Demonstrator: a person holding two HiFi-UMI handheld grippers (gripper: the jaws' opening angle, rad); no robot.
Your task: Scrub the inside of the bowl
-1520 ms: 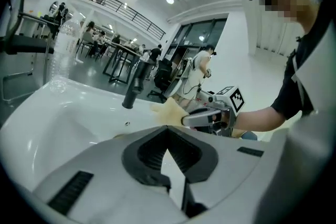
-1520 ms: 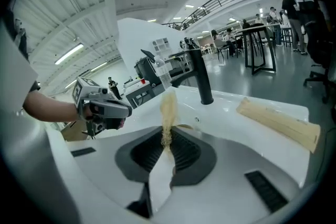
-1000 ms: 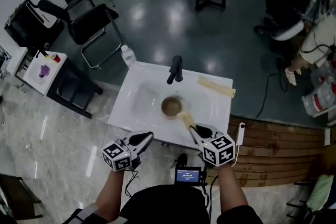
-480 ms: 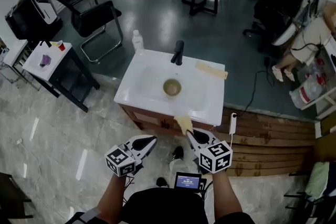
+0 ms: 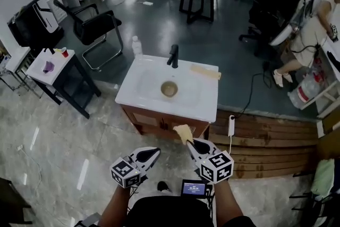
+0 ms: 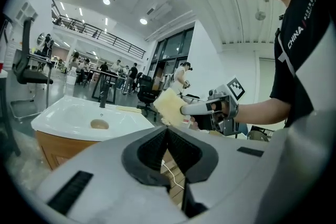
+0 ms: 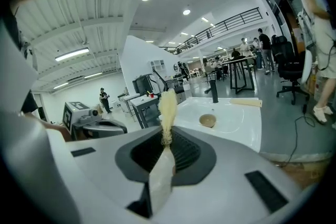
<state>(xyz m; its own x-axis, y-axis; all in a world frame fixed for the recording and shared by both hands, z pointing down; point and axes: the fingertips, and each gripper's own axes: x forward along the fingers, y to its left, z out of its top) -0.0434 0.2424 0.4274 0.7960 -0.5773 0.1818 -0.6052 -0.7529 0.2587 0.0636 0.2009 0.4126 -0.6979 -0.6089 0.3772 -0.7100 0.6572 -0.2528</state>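
Backed off from the sink (image 5: 139,94), right hand-held gripper (image 5: 191,142) pinches the sponge (image 5: 183,132).

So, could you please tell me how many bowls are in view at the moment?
1. The brown bowl sits in the basin of the white sink, in front of the black faucet. Others may be hidden farther back in the room.

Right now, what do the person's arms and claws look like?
The left claw and right claw each have a white shell with black ribbed pads and carry a cube covered in black-and-white square markers. The person wears a black short-sleeved shirt with white letters.
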